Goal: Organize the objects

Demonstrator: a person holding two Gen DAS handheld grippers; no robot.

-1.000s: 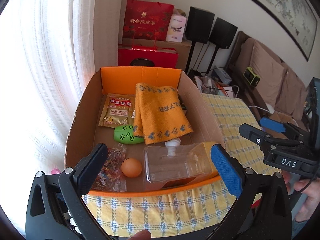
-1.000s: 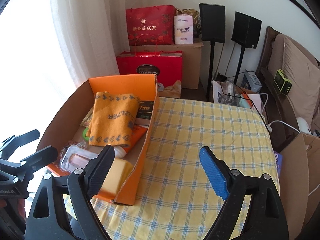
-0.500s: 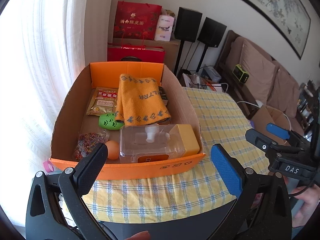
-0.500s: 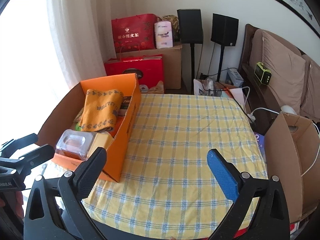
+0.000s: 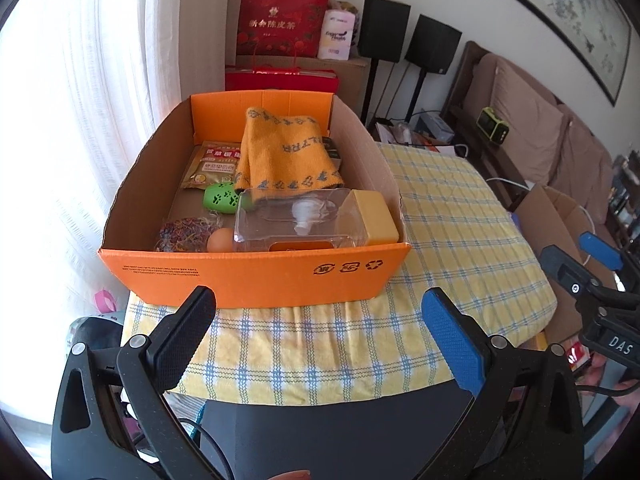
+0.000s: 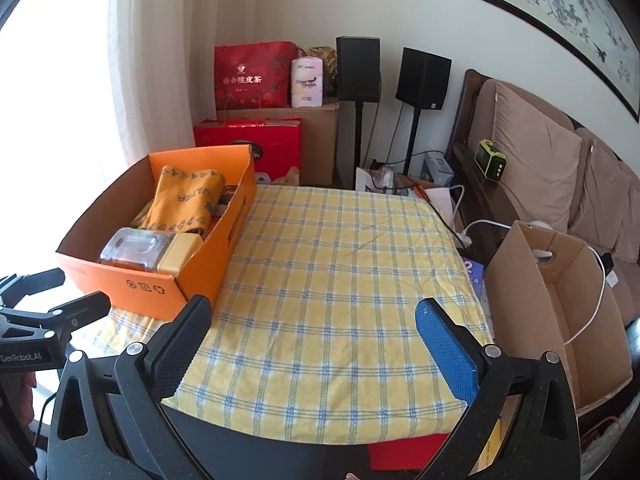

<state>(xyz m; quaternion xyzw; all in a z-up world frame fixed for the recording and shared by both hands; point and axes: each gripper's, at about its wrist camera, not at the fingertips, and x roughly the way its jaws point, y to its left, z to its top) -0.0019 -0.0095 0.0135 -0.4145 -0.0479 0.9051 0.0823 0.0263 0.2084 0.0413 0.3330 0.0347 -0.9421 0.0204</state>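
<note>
Now I have the left tool point(image 5: 320, 332) spread wide with nothing between its pads, hanging over the near edge of the desk point(image 6: 352, 264) just in front of the orange box point(image 5: 256, 272). My right tool point(image 6: 312, 332) has just been opening, and it too stands wide apart and empty, over bare checked cloth to the right of the box. Inside the box, the clear bottle point(image 5: 296, 224) with its yellow end lies along the front wall, touching the orange towel point(image 5: 284, 156) behind it; a green paw-print case point(image 5: 220, 198), an egg point(image 5: 220, 240), a bag of rubber bands point(image 5: 182, 234) and a snack packet point(image 5: 212, 164) sit to its left.
</note>
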